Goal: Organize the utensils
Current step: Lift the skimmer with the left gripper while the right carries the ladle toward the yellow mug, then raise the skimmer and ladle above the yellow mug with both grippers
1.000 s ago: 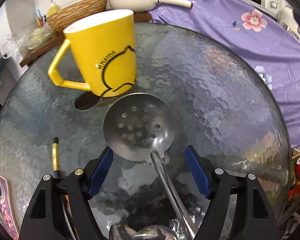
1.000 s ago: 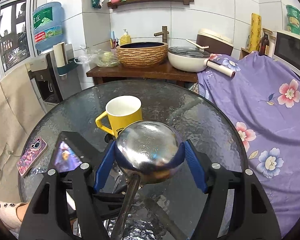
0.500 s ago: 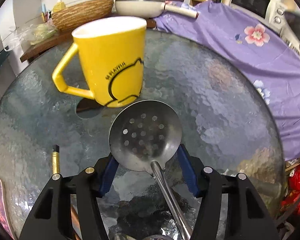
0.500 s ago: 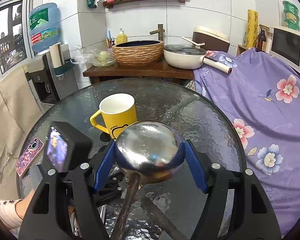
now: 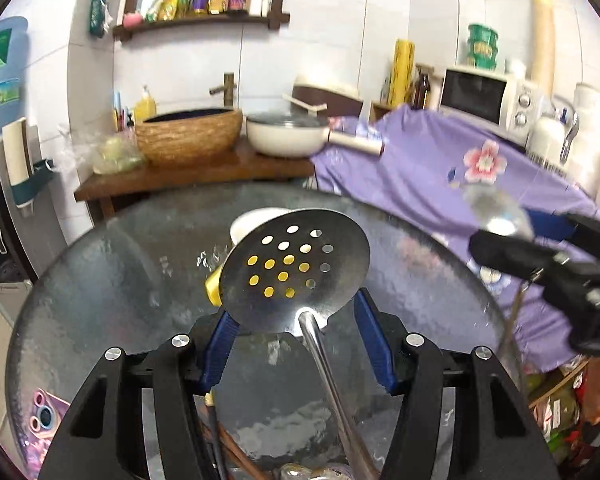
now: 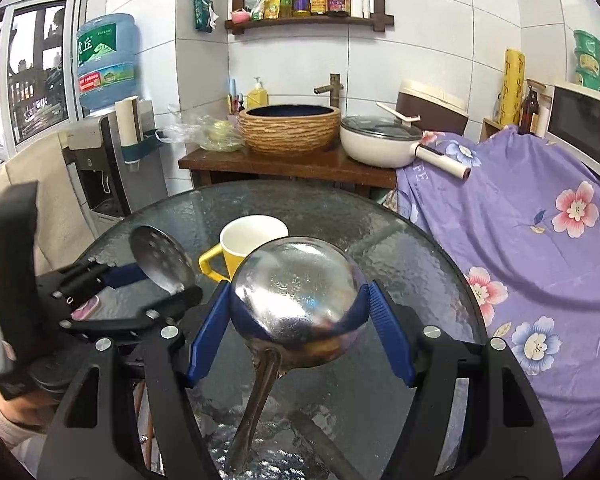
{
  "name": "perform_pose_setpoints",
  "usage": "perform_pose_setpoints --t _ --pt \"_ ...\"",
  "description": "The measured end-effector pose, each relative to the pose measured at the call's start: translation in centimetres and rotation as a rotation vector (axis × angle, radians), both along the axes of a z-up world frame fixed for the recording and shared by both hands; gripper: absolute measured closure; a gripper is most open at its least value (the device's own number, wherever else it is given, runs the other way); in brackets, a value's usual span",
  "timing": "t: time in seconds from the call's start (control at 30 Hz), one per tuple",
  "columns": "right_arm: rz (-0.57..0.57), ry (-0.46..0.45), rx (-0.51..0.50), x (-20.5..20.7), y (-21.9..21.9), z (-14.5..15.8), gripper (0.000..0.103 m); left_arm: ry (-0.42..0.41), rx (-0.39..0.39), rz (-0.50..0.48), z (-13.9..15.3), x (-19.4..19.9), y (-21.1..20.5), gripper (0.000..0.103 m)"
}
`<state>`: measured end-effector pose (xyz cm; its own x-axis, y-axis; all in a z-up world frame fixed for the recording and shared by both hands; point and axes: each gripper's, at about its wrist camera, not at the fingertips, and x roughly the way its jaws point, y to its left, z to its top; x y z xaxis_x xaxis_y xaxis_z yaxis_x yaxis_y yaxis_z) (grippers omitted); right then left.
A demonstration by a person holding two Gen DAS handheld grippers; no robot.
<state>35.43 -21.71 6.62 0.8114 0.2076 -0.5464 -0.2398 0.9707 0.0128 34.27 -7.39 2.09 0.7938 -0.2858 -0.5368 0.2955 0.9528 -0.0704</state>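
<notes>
My left gripper [image 5: 296, 344] is shut on a steel slotted skimmer [image 5: 296, 270] and holds it lifted above the round glass table [image 5: 100, 280], its head tilted up. The skimmer covers most of the yellow mug [image 5: 214, 292]. My right gripper [image 6: 300, 332] is shut on a steel ladle [image 6: 296, 300], bowl up, above the table. In the right wrist view the mug [image 6: 248, 244] stands upright just beyond the ladle, and the left gripper with the skimmer [image 6: 160, 256] is at the left. The right gripper with the ladle [image 5: 500, 212] shows blurred at the right of the left wrist view.
A phone in a pink case [image 5: 40, 416] lies at the table's near left edge. A purple flowered cloth [image 6: 540, 240] covers something at the right. Behind the table a wooden bench carries a woven basin [image 6: 290, 130] and a white pan [image 6: 380, 140]. More utensil handles [image 5: 220, 440] lie below my left gripper.
My left gripper has lifted the skimmer off the table and tilted up, so the mug now sits behind the skimmer head. The right gripper has also risen a little with the ladle.
</notes>
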Motion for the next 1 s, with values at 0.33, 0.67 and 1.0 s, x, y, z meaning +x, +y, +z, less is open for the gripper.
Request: perform_pose_setpoints --t 0.33,0.67,1.0 --pt "0.001 -0.043 0.004 1.0 0.9 2.2 0.034 -0.1 0.007 0.01 3.4 -0.7 1.2 0.063" --pt "-0.032 -0.025 0.027 2.1 0.1 1.8 0.034 0.03 0.012 0.053 0.0 1.4 2.5 0.053" --pt "-0.013 -0.042 0.002 1.3 0.6 1.9 0.034 0.251 0.04 0.051 -4.6 -1.5 4.4 0.043"
